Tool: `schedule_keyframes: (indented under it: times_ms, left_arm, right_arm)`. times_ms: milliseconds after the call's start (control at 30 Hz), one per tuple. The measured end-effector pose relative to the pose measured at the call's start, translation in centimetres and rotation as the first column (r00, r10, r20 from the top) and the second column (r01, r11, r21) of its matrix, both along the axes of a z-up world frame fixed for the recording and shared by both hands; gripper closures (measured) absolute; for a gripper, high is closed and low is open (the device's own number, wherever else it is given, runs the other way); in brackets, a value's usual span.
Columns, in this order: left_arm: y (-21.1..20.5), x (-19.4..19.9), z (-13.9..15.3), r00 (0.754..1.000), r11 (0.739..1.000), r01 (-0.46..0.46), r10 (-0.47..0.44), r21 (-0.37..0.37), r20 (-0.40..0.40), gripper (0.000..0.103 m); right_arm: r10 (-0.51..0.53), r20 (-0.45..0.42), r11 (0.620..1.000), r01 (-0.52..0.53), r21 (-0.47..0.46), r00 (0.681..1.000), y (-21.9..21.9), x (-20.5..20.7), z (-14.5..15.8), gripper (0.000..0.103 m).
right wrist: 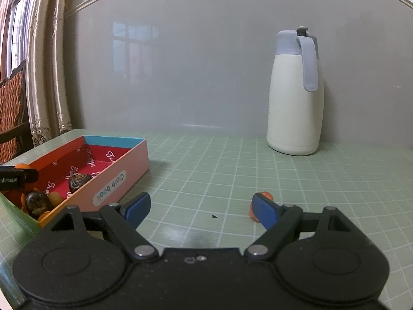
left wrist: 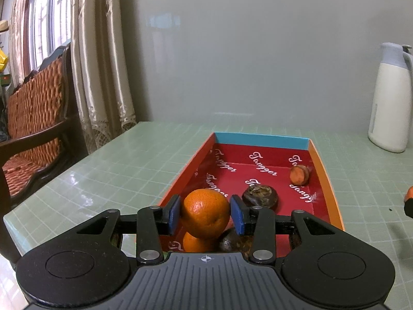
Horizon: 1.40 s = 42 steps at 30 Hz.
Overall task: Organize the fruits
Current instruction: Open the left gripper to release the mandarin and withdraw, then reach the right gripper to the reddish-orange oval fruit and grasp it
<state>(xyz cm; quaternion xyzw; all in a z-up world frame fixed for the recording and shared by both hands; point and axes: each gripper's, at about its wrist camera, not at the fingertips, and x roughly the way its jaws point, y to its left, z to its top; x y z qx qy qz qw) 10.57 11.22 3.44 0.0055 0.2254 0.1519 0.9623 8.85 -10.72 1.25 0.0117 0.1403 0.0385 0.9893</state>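
I see the green gridded desk (right wrist: 232, 170) running up to a grey wall, and on its left part the long box (left wrist: 325, 180) with the red printed floor, lying lengthwise away from me. At the far right by the wall stands the white jug (right wrist: 295, 98) with a grey lid and handle, upright and well apart from the box.

From my left camera, the left hand-held gripper (left wrist: 205, 213) sits over the near end of the box, pointing along it and tipped somewhat downward. An orange (left wrist: 205, 213) fills the space between its blue pads (left wrist: 173, 214). The left pad appears to touch the peel, while the right pad looks just beside it, so I cannot tell whether the fruit is gripped. Below it I make out a second orange (left wrist: 196, 242) and a dark brown fruit (left wrist: 233, 240) on the box floor. A little farther in lies another dark brown fruit (left wrist: 260, 196), and at the far right corner a small orange-brown fruit (left wrist: 299, 175) rests near the side wall.

From my right camera, the right hand-held gripper (right wrist: 201, 208) hangs low over the bare desk, to the right of the box, nearly level, with its jaws spread wide and nothing between them. A small orange fruit (right wrist: 258, 206) lies on the desk just behind the right finger, partly hidden by it. A tiny dark speck (right wrist: 214, 216) lies on the desk between the fingers.
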Motion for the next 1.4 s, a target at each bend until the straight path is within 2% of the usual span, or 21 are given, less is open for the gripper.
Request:
schedule_keyframes:
  times_ms: [67,233,333,500,533,667,867,1133,1233,1400]
  left_arm:
    - [0.2,0.1,0.0,1.0,1.0,-0.022,0.022,0.002,-0.001,0.033]
    - [0.3,0.1,0.4,0.999,0.999,-0.031,0.031,0.022,0.018,0.03]
    - [0.4,-0.2,0.9,0.999,1.0,-0.029,0.029,0.007,0.038,0.03]
    - [0.2,-0.6,1.6,0.997,1.0,-0.025,0.023,0.018,0.076,0.019]
    - [0.1,-0.4,1.6,0.997,0.999,-0.034,0.031,0.031,0.067,0.019]
    - [0.0,-1.7,2.1,0.996,1.0,-0.023,0.023,0.003,0.086,0.019]
    - [-0.9,-3.4,2.3,0.996,0.999,0.028,-0.026,-0.025,0.086,0.019]
    - [-1.7,-5.4,1.6,0.996,0.997,0.065,-0.062,-0.05,0.066,0.019]
    - [-1.9,-6.0,1.1,0.996,0.997,0.069,-0.067,-0.037,0.056,0.018]
    - [-1.4,-6.6,0.8,0.997,0.997,0.061,-0.058,-0.056,0.044,0.018]
  right_arm:
    - [0.004,-0.003,1.0,-0.004,0.001,1.0,0.0,0.1,0.0,0.018]
    - [0.006,-0.003,1.0,-0.006,-0.004,1.0,0.0,0.1,-0.1,0.018]
    - [0.003,-0.004,1.0,-0.003,-0.001,1.0,-0.1,0.1,0.0,0.018]
    - [0.003,-0.004,1.0,-0.003,-0.001,1.0,-0.1,0.1,0.0,0.018]
    - [0.003,-0.004,1.0,-0.003,-0.001,1.0,-0.1,0.1,0.0,0.018]
    - [-0.008,-0.006,1.0,0.008,0.0,1.0,-0.6,0.0,0.0,0.018]
    - [-0.053,-0.016,0.999,0.053,0.012,0.998,-2.0,0.2,0.0,0.018]
    - [-0.108,-0.044,0.993,0.11,0.031,0.993,-3.7,1.1,-0.2,0.018]
    - [-0.121,-0.057,0.992,0.124,0.037,0.991,-4.1,1.6,-0.3,0.018]
    - [-0.133,-0.084,0.99,0.136,0.029,0.987,-4.4,2.6,-0.6,0.02]
